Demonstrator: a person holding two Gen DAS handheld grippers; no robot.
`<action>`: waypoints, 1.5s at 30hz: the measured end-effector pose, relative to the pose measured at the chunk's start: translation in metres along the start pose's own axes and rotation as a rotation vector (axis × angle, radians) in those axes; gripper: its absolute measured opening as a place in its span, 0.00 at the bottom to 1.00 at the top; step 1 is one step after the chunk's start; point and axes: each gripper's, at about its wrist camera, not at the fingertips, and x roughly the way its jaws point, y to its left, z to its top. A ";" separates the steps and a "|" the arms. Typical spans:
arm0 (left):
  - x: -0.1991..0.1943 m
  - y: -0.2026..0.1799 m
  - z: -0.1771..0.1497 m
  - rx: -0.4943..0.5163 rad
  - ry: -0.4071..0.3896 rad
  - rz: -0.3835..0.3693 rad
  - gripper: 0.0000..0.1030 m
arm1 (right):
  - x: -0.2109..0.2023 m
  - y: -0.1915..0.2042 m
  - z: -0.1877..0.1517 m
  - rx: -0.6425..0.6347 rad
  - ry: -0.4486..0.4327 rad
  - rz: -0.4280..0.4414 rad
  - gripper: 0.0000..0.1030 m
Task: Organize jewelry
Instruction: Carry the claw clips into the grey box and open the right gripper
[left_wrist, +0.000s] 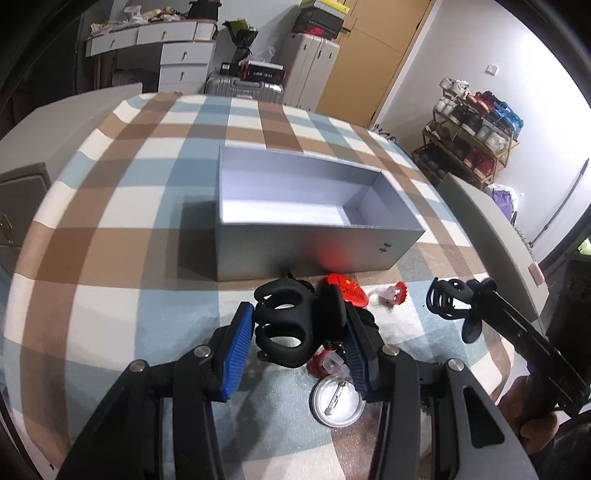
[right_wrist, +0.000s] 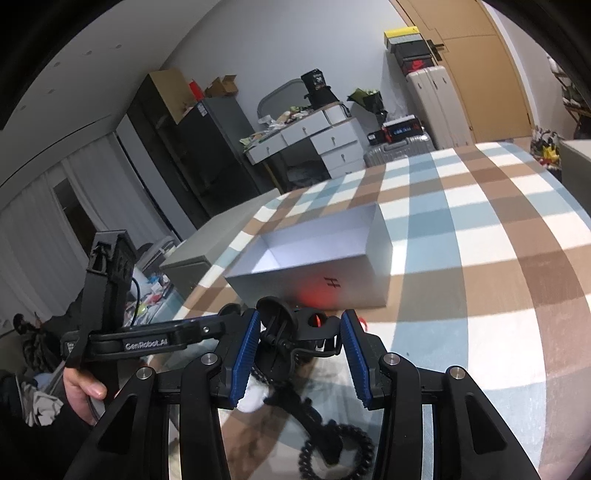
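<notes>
In the left wrist view, my left gripper (left_wrist: 297, 343) is shut on a black hair claw clip (left_wrist: 284, 325), its blue pads pressing both sides just above the plaid blanket. My right gripper (right_wrist: 299, 347) is shut on another black claw clip (right_wrist: 291, 332). That second clip (left_wrist: 448, 299) also shows at the right of the left wrist view. An open grey box (left_wrist: 314, 254) stands just beyond both grippers and shows nothing inside. A red badge (left_wrist: 347, 290) lies in front of the box. A round silver pin badge (left_wrist: 338, 402) lies face down under my left gripper.
A small red and white trinket (left_wrist: 391, 295) lies right of the red badge, and another red piece (left_wrist: 325, 363) sits by the left gripper's right pad. A black spiral hair tie (right_wrist: 332, 450) lies under my right gripper. A hand (right_wrist: 81, 391) holds the left gripper's handle.
</notes>
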 end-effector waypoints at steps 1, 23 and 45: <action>-0.004 0.001 0.001 0.003 -0.012 0.000 0.40 | 0.000 0.003 0.004 -0.008 -0.006 0.006 0.43; 0.017 -0.003 0.086 0.104 -0.082 -0.039 0.40 | 0.070 0.003 0.104 -0.053 0.042 0.040 0.43; 0.065 0.004 0.093 0.096 0.070 -0.066 0.40 | 0.140 -0.027 0.095 -0.030 0.244 -0.021 0.43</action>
